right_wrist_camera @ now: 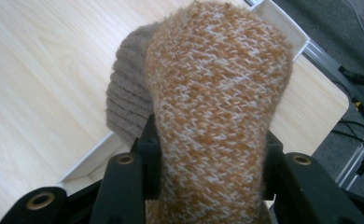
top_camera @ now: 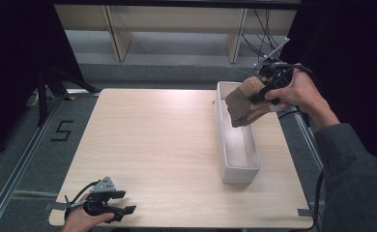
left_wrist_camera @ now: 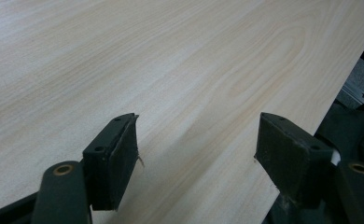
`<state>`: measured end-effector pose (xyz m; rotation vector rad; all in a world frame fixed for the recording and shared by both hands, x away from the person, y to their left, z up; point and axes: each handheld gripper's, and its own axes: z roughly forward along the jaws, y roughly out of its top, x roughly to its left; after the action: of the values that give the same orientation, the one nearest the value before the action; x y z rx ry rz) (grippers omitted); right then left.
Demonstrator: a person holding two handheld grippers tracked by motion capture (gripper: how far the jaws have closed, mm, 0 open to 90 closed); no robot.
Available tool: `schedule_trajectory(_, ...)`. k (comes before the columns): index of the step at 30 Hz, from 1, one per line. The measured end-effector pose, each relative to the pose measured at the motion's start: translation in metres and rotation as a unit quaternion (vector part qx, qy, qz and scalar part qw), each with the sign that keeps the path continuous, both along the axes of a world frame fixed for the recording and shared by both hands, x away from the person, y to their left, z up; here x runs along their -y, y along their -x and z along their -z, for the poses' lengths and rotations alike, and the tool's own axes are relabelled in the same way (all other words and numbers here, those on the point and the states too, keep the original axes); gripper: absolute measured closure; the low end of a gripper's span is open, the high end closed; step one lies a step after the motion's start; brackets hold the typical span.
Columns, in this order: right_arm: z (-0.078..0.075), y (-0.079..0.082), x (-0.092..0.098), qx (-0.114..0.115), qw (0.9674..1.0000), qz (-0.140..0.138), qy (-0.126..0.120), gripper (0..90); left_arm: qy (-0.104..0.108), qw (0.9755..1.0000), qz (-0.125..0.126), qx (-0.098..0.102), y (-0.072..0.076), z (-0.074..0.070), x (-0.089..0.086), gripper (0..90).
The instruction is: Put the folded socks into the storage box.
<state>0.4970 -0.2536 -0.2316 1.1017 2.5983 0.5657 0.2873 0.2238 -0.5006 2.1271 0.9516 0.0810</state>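
Observation:
A knitted sock (top_camera: 245, 102), orange-and-white flecked with a brown-grey ribbed cuff, hangs in the air over the far end of a long white bin (top_camera: 236, 169). My right gripper (top_camera: 264, 92) is shut on the sock. In the right gripper view the sock (right_wrist_camera: 217, 107) bulges up between the jaws, with the bin's rim (right_wrist_camera: 96, 154) below it. My left gripper (top_camera: 121, 203) rests at the table's near left corner, open. In the left gripper view its black pads (left_wrist_camera: 115, 158) stand wide apart over bare wood, with nothing between them.
The light wooden table (top_camera: 152, 140) holds the white bin on its right half, lengthwise front to back. Grey floor with a marked "5" (top_camera: 63, 130) lies to the left. Shelf legs and cables stand behind the table.

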Motion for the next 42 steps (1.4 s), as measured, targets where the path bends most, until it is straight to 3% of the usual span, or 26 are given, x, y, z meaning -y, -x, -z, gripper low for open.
schedule_trajectory(5, 0.017, -0.012, 0.002, -0.010, 0.9999, 0.008, 0.007, 58.5, -0.004, 1.0000, 0.001, -0.002, -0.001, 0.001, 0.000, 28.5)
schedule_trajectory(14, 0.044, -0.032, -0.005, -0.008, 0.9995, -0.004, 0.029, 58.3, -0.001, 1.0000, -0.004, -0.005, -0.001, 0.003, 0.001, 28.5)
schedule_trajectory(26, 0.085, -0.053, -0.014, -0.012, 0.9966, -0.037, 0.073, 58.1, -0.003, 1.0000, -0.003, -0.005, -0.001, 0.004, 0.001, 28.5)
schedule_trajectory(28, 0.091, -0.055, -0.014, -0.010, 0.9959, -0.042, 0.080, 58.1, -0.011, 0.9999, 0.005, -0.009, -0.001, 0.004, 0.000, 28.5)
schedule_trajectory(31, 0.096, -0.056, -0.017, -0.010, 0.9935, -0.050, 0.102, 58.1, -0.004, 0.9999, 0.000, -0.011, -0.001, 0.005, 0.002, 28.5)
schedule_trajectory(35, 0.101, -0.059, -0.018, -0.004, 0.9906, -0.051, 0.127, 58.0, -0.014, 0.9998, 0.006, -0.009, -0.001, 0.006, 0.002, 28.5)
schedule_trajectory(42, 0.104, -0.060, -0.016, 0.002, 0.9894, -0.051, 0.136, 57.9, -0.017, 0.9998, 0.008, -0.010, -0.001, 0.006, 0.002, 28.5)
